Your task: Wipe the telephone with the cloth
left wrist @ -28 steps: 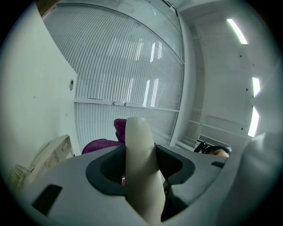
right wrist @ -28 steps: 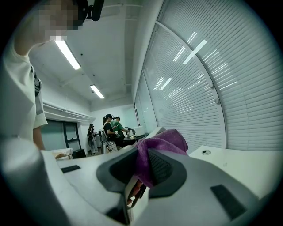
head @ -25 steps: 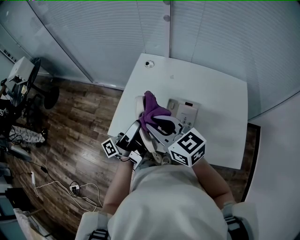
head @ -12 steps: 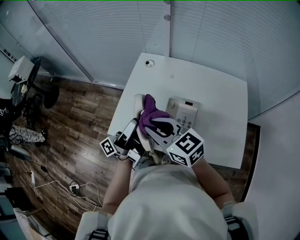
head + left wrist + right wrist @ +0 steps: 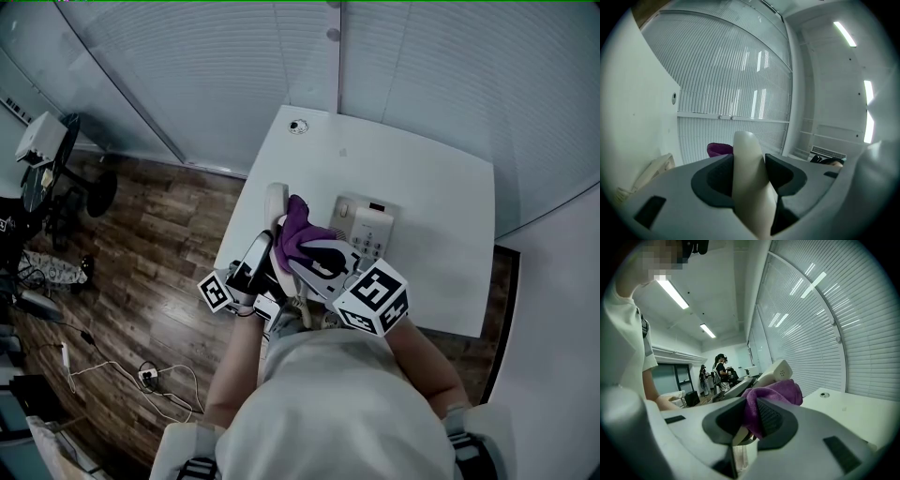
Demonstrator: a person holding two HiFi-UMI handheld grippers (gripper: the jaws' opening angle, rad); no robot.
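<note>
The cream telephone handset (image 5: 747, 178) sits clamped in the left tongs (image 5: 750, 174), held up over the white table's (image 5: 431, 187) near edge. The purple cloth (image 5: 776, 392) (pinched in the right tongs (image 5: 750, 420)) lies against it. The telephone base (image 5: 368, 225) rests on the table just beside them.

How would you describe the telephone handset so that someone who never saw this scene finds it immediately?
Find the white table beside the window blinds; the telephone base lies on it. Left of the base, the handset is held up, clamped in the left tongs. Unlike the purple cloth next to it, it is a smooth, cream, rigid bar.
</note>
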